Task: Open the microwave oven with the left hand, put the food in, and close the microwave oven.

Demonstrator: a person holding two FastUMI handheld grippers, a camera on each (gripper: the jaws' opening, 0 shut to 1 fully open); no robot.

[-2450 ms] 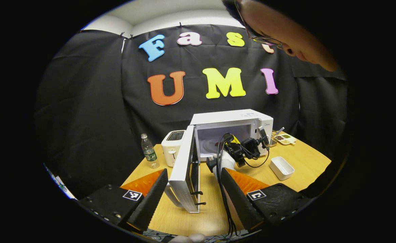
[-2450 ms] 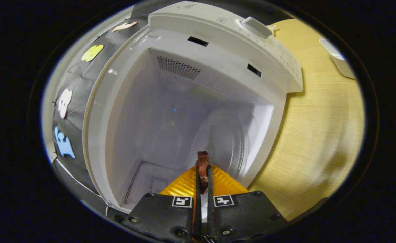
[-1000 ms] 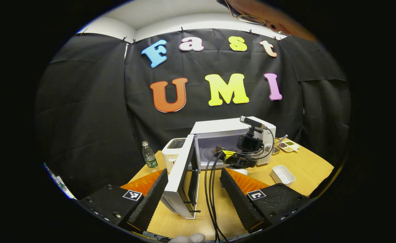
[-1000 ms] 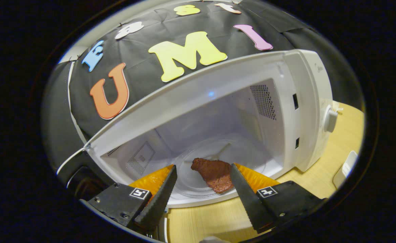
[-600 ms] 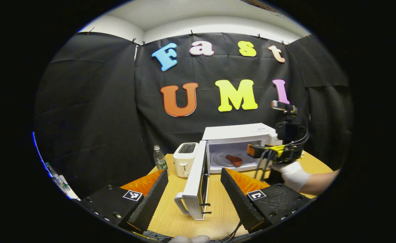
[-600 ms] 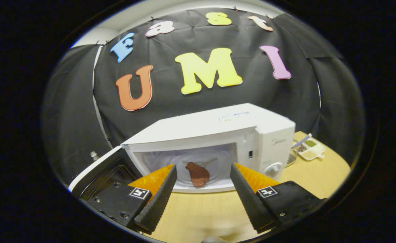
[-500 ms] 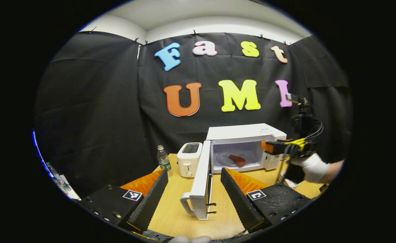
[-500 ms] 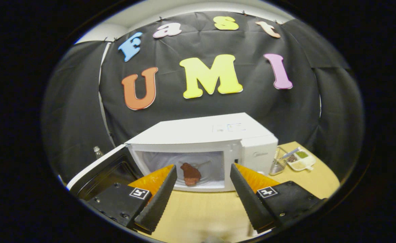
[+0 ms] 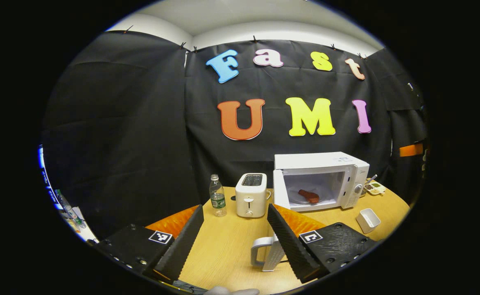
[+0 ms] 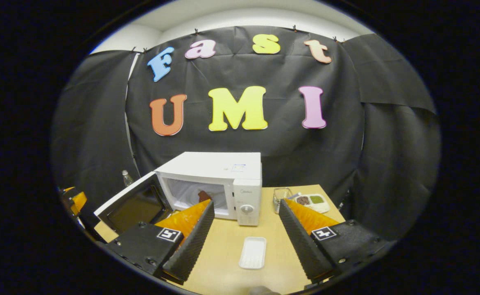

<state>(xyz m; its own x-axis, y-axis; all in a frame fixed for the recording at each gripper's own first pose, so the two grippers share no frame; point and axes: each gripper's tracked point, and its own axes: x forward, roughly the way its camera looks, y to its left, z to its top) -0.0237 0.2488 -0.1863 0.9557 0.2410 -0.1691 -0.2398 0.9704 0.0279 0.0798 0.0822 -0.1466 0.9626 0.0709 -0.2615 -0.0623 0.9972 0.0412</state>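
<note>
Left hand-held gripper [image 9: 235,233] spread, empty; right hand-held gripper [image 10: 246,229] spread, empty, over the desk [image 10: 264,233]. One white tray [image 10: 252,252] just past the right fingers. Further back: one bottle [image 9: 217,200], one toaster [image 9: 251,195], one microwave [image 9: 321,180], door [image 9: 269,250] open, one piece of food [image 9: 309,196] inside

Left gripper [image 9: 235,235]: jaws spread wide, nothing between the fingers [image 9: 184,239], held level and pointing forward. Right gripper [image 10: 243,235]: jaws likewise wide apart, fingers [image 10: 193,241] bare, held level. Neither in contact with anything. Sliver of a gloved hand [image 9: 232,291] visible at bottom edge of left gripper view.
</note>
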